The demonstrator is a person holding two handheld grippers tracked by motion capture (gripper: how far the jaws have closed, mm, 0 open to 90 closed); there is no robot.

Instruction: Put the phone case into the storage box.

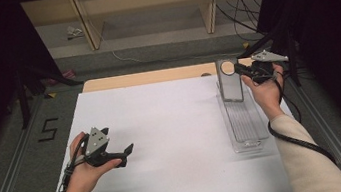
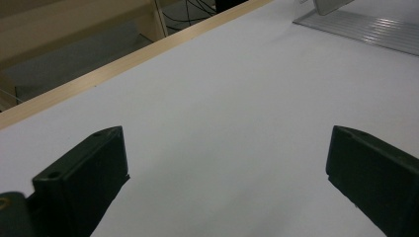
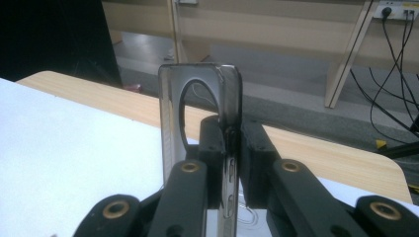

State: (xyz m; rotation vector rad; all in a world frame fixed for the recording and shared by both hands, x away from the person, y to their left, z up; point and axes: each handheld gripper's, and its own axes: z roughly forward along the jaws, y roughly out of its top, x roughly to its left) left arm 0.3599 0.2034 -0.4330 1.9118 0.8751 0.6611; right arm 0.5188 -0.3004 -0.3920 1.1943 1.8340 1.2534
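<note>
1. Your right gripper (image 1: 242, 72) is clamped on the upper edge of a clear plastic lid (image 1: 229, 80), close to the round hole near the lid's top. In the right gripper view, its two black jaws press flat against either face of the lid (image 3: 197, 98), with no gap left between pads and plastic.
2. The lid stands upright at the far end of a clear ribbed tray (image 1: 245, 123), which lies flat on the white table cover (image 1: 175, 141) at your right side. Whether the lid's lower edge rests on the tray cannot be told.
3. Your left gripper (image 1: 124, 155) is wide open and holds nothing. In the left gripper view, its jaws stand far apart with bare white cover (image 2: 222, 123) between them.
4. Your left gripper lies near the table's left front, well apart from the tray, and its tips point toward the tray's side.
5. The tray's ribbed edge (image 2: 360, 29) appears at the upper right of the left gripper view.
</note>
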